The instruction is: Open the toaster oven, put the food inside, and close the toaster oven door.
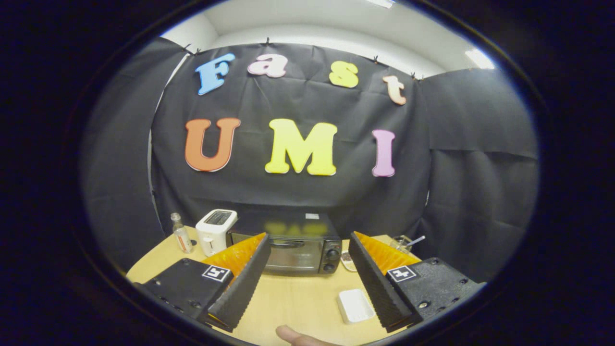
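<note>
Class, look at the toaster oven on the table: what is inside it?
The toaster oven has its door shut, and its dim glass hides the inside. The white tray lies on the table between the open claw fingers.

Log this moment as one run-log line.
gripper open, empty | toaster oven door shut, beyond fingers | white tray on table

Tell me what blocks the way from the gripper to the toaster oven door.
Nothing visible does. The gripper is open, its fingers spread wide and empty, and the toaster oven sits beyond them with its door shut. Bare table lies between. The white tray sits off to the side, by the right-hand finger.
</note>
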`<state>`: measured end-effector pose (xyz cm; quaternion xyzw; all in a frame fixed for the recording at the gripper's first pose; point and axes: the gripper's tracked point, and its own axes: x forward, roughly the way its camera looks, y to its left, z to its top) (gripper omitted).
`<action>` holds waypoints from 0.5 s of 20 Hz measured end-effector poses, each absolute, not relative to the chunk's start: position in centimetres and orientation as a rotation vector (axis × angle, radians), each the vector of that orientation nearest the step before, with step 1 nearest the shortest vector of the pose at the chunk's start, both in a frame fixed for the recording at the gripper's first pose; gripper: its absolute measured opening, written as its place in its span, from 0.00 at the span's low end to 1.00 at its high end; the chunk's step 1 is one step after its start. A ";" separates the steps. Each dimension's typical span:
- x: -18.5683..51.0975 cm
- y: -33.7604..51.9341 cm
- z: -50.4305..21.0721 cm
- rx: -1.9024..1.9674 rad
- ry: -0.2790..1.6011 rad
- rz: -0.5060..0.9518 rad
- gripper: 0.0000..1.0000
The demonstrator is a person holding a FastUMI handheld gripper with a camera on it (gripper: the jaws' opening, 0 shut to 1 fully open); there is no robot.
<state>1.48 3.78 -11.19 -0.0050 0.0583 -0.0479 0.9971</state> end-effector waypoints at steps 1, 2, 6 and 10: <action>-0.3 3.6 -9.8 -0.017 0.081 -0.104 1.00; -2.0 3.6 -8.3 -0.028 0.039 -0.100 1.00; -8.2 3.2 -5.0 -0.037 -0.060 -0.096 1.00; -12.2 2.9 -3.7 0.025 -0.076 -0.073 1.00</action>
